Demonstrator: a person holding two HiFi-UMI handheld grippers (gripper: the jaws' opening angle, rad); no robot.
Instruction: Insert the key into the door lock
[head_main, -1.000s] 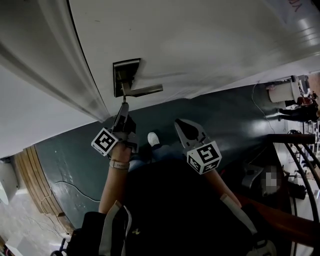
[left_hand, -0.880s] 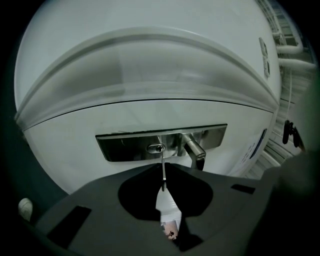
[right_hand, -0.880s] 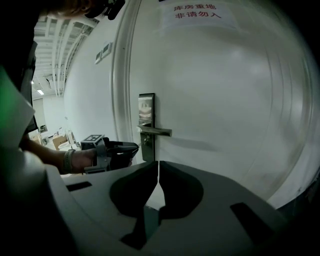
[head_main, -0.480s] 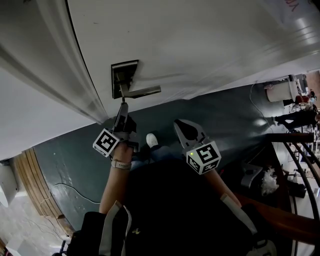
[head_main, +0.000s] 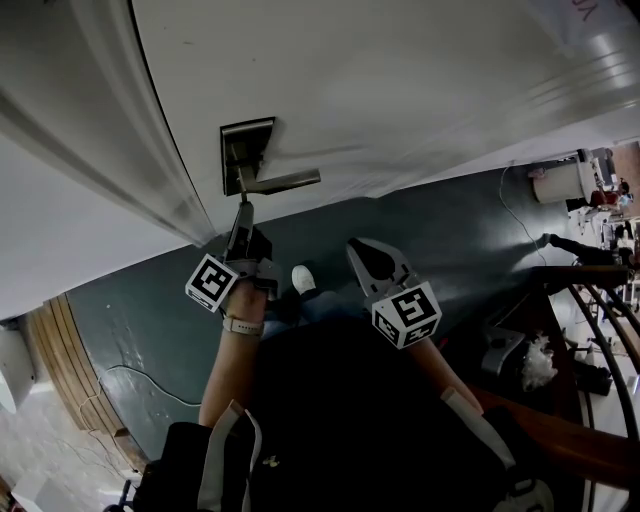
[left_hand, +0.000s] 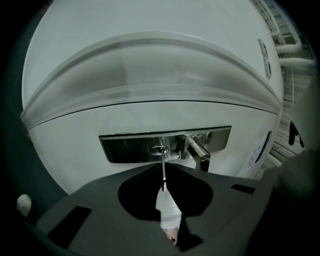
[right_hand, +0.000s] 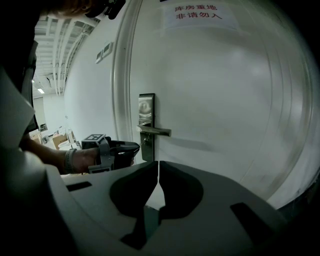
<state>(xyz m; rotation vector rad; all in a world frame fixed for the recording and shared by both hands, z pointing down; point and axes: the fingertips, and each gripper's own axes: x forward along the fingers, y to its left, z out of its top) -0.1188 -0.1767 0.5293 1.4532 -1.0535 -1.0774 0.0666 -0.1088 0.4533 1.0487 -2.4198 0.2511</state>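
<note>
Left gripper edged forward, key pointing lengthwise into lock.

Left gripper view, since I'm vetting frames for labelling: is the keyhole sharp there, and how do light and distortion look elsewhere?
Left gripper view: key and keyhole sharp, fisheye bows the door, corners vignetted black. Head view: door bright, person's torso nearly black, lock plate small but clear. Right gripper view: door frame curves, handle casts a soft shadow, foreground dim.

Head view looks steeply down — all three views share the lock plate.
</note>
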